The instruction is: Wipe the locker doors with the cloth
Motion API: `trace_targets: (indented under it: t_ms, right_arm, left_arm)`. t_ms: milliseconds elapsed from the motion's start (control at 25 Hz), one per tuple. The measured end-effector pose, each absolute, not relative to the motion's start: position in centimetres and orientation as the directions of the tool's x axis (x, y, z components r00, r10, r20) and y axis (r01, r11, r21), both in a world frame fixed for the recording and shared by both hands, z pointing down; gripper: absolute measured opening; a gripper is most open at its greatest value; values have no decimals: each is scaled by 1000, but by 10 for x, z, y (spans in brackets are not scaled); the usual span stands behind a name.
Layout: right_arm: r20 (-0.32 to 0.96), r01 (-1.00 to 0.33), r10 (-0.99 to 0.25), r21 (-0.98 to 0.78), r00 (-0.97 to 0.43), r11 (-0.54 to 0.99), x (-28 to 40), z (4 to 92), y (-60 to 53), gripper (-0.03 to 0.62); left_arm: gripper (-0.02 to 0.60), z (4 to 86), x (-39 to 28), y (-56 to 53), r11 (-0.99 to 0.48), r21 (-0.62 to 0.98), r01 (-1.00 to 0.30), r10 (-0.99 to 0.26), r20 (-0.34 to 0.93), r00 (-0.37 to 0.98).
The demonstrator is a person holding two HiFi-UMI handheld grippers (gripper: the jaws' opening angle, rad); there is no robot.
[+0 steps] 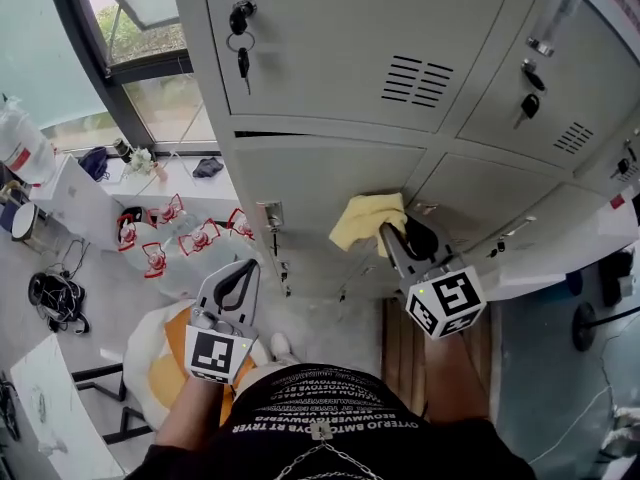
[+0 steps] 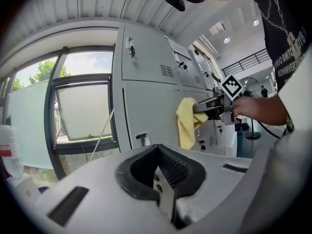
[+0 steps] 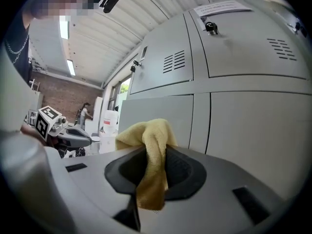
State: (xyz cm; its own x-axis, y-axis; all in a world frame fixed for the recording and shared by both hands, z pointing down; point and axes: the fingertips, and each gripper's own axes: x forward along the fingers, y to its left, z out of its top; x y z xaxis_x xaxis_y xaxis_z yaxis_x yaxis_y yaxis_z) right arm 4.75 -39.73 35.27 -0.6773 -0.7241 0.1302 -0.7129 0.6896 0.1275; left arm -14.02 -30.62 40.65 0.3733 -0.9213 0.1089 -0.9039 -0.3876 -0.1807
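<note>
Cloth clamped in right gripper at locker door

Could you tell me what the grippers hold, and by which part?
The right gripper grips the yellow cloth by a bunched fold; the left gripper is shut, empty.

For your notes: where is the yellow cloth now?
Head view, right of centre: the cloth is pinched in the right tongs, at a locker door.

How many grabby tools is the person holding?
2. The left tool is low, near the person's body, shut and empty. The right tool grips the yellow cloth at a locker door.
</note>
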Motion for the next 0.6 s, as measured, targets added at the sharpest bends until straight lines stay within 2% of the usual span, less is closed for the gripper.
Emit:
trace_targets:
  t_ms: [360, 600]
  right_arm:
    - [163, -618, -630, 120, -759, 777, 37, 368, -379, 83]
    - [186, -565, -573, 97, -798, 819, 28, 385, -369, 83]
  left_arm:
    - [-5, 416, -128, -265, -294, -161, -942, -953, 130, 275]
    - [-5, 433, -130, -241, -241, -148, -959, -959, 189, 212]
